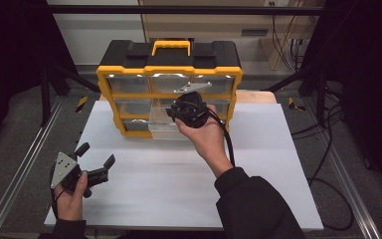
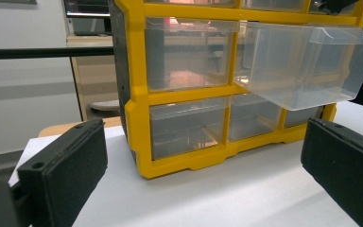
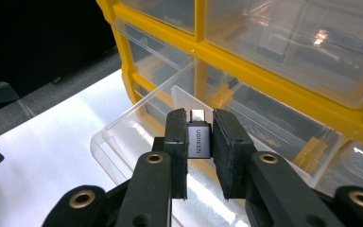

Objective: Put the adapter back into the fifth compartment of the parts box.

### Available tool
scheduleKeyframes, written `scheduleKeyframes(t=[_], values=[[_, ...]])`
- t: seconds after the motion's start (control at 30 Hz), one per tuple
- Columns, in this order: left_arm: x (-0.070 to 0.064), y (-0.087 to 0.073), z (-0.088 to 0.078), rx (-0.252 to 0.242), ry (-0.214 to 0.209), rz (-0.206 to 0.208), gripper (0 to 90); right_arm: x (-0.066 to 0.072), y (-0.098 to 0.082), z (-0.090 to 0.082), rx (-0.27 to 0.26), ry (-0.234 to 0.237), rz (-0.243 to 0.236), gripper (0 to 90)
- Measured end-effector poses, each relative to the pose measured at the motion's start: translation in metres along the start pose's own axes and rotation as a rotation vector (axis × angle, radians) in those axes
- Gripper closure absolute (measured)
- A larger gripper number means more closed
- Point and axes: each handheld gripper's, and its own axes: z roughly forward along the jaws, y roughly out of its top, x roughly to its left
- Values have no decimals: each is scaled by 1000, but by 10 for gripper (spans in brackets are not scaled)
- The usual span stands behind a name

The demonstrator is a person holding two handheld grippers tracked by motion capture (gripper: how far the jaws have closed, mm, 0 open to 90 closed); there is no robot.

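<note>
A yellow and black organizer (image 1: 169, 74) with clear drawers stands at the back of the table. Its middle drawer (image 1: 164, 119) is pulled out, also seen as the clear drawer (image 2: 307, 66) and the clear drawer (image 3: 137, 137). My right gripper (image 1: 176, 110) hovers over that drawer, shut on a small grey USB adapter (image 3: 199, 140) with a metal plug tip pointing away. My left gripper (image 1: 95, 155) rests low at the table's front left, open, its pads (image 2: 66, 165) wide apart with nothing between them, facing the organizer (image 2: 189, 94).
A white sheet (image 1: 179, 174) covers the table. Metal rails (image 1: 20, 169) run along both sides, and black cables (image 1: 323, 139) lie at the right. The other drawers (image 3: 283, 52) hold small dark parts.
</note>
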Motion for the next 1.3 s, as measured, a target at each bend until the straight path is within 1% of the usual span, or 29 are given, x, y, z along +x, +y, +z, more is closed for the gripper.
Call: scheduleKeyframes(t=[0.07,0.13,0.4,0.47,0.5,0.53,0.83,1.0,1.17,1.3], values=[[0,0,0,0,-1,-1,10,1,0,0,12,-4,6,764],[0,0,0,1,-2,-2,10,2,0,1,14,-5,1,764],[0,0,0,-1,0,-4,10,2,-1,-2,6,5,4,764],[0,0,0,0,-2,0,10,1,-1,-2,-1,6,5,757],[0,0,0,1,-3,0,10,0,-1,-2,-11,11,9,725],[-1,0,0,2,-3,0,10,0,0,-3,-13,11,15,713],[2,0,-1,0,2,-4,10,-3,0,-6,-29,4,27,729],[0,0,0,-1,-2,-4,10,-2,-1,-10,-39,8,30,733],[-1,0,1,5,-9,4,10,-2,-1,-13,-56,10,22,728],[-1,0,1,6,-9,6,10,-2,-2,-16,-61,8,27,724]])
